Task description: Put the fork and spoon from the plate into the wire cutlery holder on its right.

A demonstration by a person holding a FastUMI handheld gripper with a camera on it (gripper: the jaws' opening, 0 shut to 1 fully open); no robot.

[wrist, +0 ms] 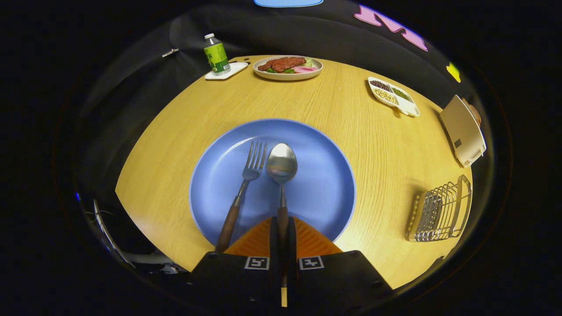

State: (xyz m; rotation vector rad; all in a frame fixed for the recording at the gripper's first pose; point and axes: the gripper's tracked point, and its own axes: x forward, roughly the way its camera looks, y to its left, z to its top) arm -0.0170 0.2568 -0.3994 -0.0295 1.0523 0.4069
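A blue plate (320,193) lies on the wooden table just ahead of my fingers. On it rest a fork (246,184) with a brown wooden handle, to the left, and a spoon (282,169) with the same kind of handle, its bowl pointing away from me. My gripper (282,226) is shut on the spoon, both fingers pressing its handle from either side. The fork's handle passes just left of my left finger, untouched. The wire cutlery holder (441,213) stands on the table to the right of the plate.
At the far side of the table stand a green-labelled bottle (216,55) on a white coaster, a dish of meat and greens (287,67), and a white divided tray of beans (394,95). A cream appliance (463,130) sits beyond the holder at the right edge.
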